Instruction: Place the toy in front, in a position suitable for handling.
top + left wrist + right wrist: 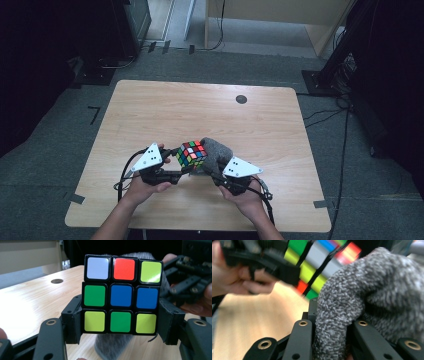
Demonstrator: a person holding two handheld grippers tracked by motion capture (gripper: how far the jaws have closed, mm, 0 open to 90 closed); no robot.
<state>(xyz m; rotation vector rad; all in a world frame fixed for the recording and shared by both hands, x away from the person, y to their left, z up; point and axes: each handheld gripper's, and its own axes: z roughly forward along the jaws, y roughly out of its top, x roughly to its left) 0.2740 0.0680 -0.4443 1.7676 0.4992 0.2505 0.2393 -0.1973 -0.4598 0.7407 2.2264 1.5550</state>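
Over the light wood table (150, 115) on grey carpet (50, 150), left gripper (172, 165) clamps a Rubik's cube (191, 154), right gripper (212, 170) pinches a grey knit cloth (216, 150).

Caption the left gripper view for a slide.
Left tool clamps a scrambled cube above the table, grey cloth behind.

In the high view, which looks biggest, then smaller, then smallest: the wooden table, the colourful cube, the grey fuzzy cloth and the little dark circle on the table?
1. wooden table
2. and 3. colourful cube and grey fuzzy cloth: about alike, and the cloth is partly hidden, so no ranking
4. little dark circle
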